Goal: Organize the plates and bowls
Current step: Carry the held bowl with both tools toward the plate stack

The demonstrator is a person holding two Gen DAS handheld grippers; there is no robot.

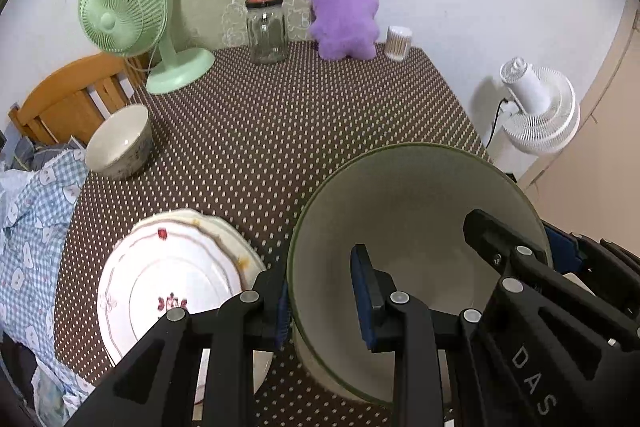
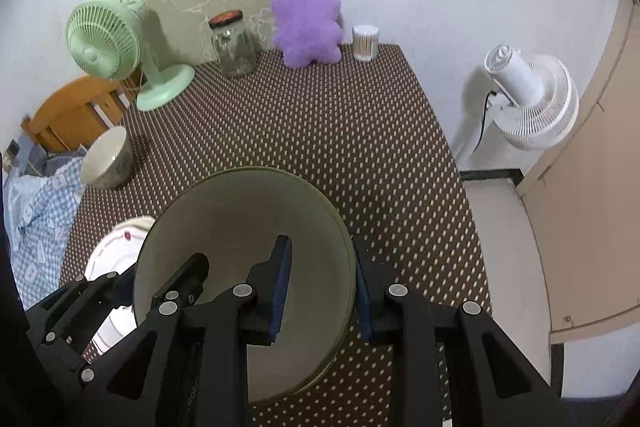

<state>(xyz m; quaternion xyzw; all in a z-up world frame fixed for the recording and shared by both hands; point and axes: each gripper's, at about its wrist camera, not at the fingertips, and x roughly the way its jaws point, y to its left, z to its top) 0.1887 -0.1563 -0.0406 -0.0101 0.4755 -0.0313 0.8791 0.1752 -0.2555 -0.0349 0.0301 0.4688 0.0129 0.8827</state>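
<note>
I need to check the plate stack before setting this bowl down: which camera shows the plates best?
The left wrist view: the plate stack shows nearly whole beside the big bowl, only its near edge behind the left gripper. The right wrist view shows just a sliver past the bowl's rim.

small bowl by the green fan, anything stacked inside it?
No. In the left wrist view the small bowl sits alone on the dotted tablecloth, and its white inside shows nothing in it.

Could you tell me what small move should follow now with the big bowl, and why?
Probably carry the large bowl toward the small bowl: the left gripper and right gripper each clamp its rim, and plates are already stacked.
</note>
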